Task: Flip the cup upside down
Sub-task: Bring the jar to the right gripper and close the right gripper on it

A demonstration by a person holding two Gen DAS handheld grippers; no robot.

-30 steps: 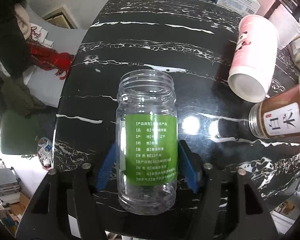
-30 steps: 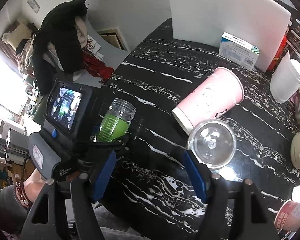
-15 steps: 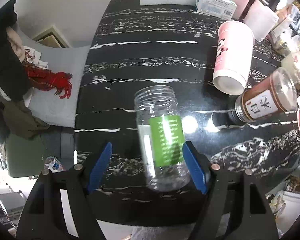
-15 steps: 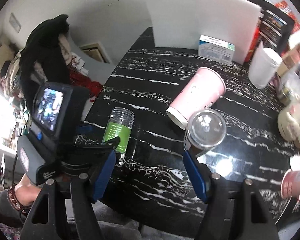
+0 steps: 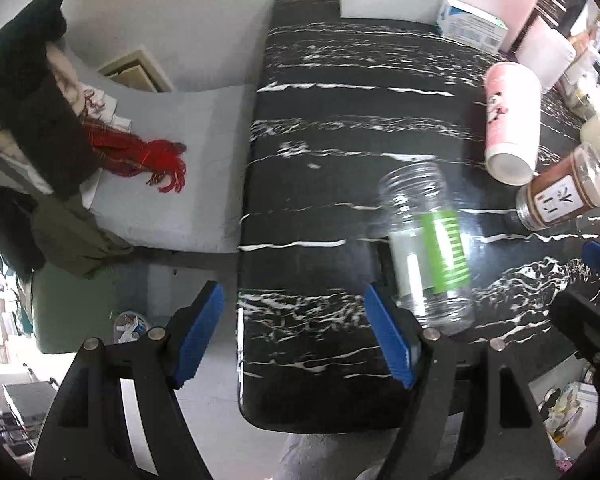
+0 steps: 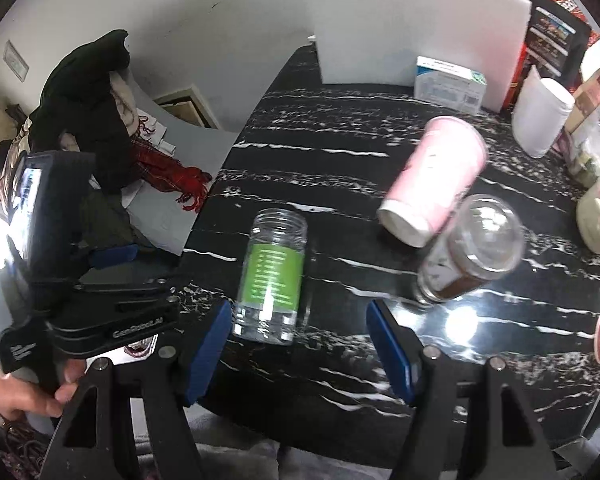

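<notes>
A clear plastic jar with a green label (image 5: 428, 240) stands upright on the black marble table (image 5: 324, 120), open mouth up; it also shows in the right wrist view (image 6: 271, 276). My left gripper (image 5: 291, 334) is open and empty, off to the jar's left near the table's left edge. It appears in the right wrist view (image 6: 111, 264) at the left. My right gripper (image 6: 300, 350) is open and empty, just short of the jar near the table's front edge. A pink paper cup (image 5: 510, 116) lies on its side further back; it also shows in the right wrist view (image 6: 434, 180).
A brown-labelled jar (image 6: 470, 248) stands right of the clear jar. A white and blue box (image 6: 450, 82), a white foam board (image 6: 412, 24) and a white cup (image 6: 542, 118) are at the back. Clutter lines the right edge. Clothes and a red scarf (image 5: 139, 152) lie off the table's left.
My left gripper let go of the clear jar, opened wide and drew back to the left. The jar stays upright on the table. My right gripper rose and pulled back.
</notes>
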